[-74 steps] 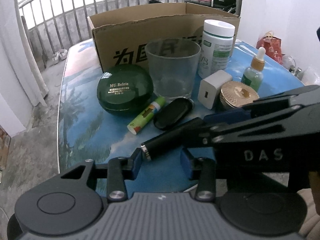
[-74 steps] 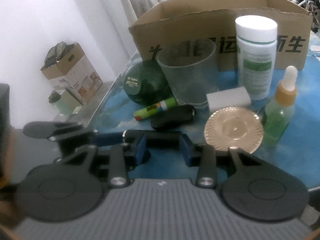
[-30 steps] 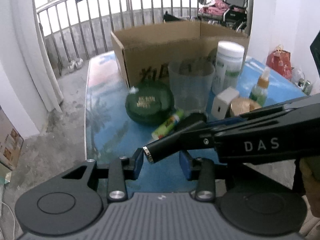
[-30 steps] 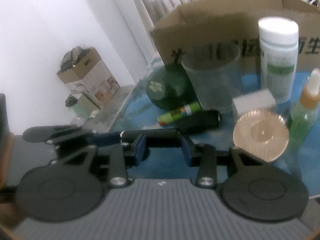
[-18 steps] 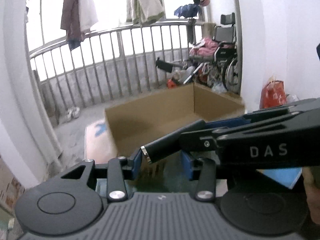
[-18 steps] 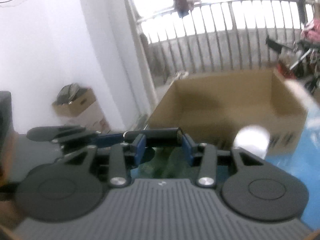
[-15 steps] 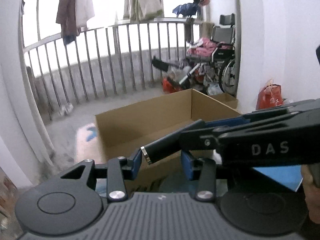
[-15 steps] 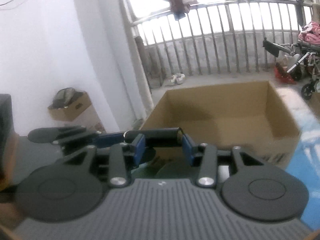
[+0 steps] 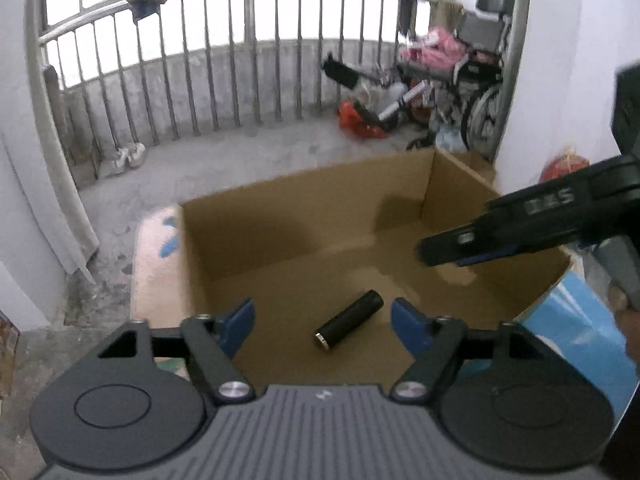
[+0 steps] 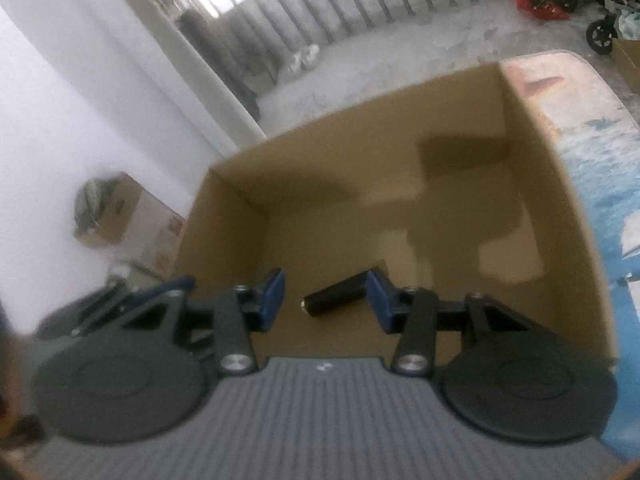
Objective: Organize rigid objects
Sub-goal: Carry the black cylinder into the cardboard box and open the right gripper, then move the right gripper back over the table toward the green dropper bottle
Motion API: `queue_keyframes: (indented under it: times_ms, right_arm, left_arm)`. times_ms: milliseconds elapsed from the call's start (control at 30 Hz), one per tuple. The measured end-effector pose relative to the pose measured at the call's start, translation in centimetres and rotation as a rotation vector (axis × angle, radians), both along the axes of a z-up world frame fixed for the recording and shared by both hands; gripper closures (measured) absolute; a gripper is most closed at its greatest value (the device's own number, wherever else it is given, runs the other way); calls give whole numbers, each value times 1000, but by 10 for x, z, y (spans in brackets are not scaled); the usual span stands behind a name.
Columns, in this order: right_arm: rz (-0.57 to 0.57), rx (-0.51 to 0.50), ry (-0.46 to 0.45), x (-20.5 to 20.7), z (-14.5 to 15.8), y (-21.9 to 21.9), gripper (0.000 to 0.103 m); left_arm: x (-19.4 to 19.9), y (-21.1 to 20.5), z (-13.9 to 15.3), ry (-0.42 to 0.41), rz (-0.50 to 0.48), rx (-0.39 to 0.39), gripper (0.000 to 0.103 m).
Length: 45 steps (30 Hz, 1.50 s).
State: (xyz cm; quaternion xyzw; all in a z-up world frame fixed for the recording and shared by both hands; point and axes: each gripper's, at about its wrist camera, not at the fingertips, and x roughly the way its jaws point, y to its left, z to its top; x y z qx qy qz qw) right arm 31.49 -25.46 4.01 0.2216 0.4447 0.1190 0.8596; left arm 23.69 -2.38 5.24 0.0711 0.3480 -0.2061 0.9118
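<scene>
A black cylinder (image 9: 349, 319) with a silver end lies on the floor of the open cardboard box (image 9: 304, 216). It also shows in the right wrist view (image 10: 335, 297), inside the same box (image 10: 400, 148). My left gripper (image 9: 322, 322) is open and empty, above the box's near wall. My right gripper (image 10: 326, 298) is open and empty over the box; it shows from the side in the left wrist view (image 9: 452, 250), to the right over the box.
The box stands on a blue-patterned table (image 10: 600, 136). A balcony railing (image 9: 240, 60), a wheelchair (image 9: 476, 80) and a smaller cardboard box on the floor (image 10: 116, 208) lie beyond.
Both grippers rose from the table's objects to above the box, holding the black cylinder together. Both have opened and the cylinder now lies in the box.
</scene>
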Motion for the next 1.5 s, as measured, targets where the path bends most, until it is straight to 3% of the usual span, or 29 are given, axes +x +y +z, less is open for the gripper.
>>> queue_keyframes:
  times_ms: [100, 267, 500, 700, 800, 1000, 1167, 1367, 1500]
  right_arm:
    - [-14, 40, -56, -24, 16, -19, 56]
    - [-34, 111, -155, -86, 39, -53, 52]
    - [-78, 100, -280, -201, 38, -81, 52]
    - [-37, 139, -292, -270, 8, -70, 51]
    - [50, 147, -297, -277, -1, -45, 51]
    - [211, 99, -271, -276, -6, 6, 51]
    - [208, 59, -227, -284, -16, 14, 51]
    - [140, 32, -157, -282, -38, 8, 51]
    - [177, 48, -194, -283, -30, 15, 51]
  left_arm:
    - [-22, 16, 12, -54, 6, -32, 13]
    - [-68, 42, 24, -86, -8, -109, 9]
    - [-121, 72, 6, -41, -11, -224, 9]
    - [-157, 68, -22, -28, -31, -130, 10]
    - [-176, 56, -32, -53, -78, -87, 10]
    - [-201, 31, -41, -46, -191, -79, 10]
    - [-203, -2, -56, 29, -296, 6, 10]
    - [-195, -17, -71, 65, -272, 100, 15]
    - [-192, -8, -70, 57, -214, 120, 18]
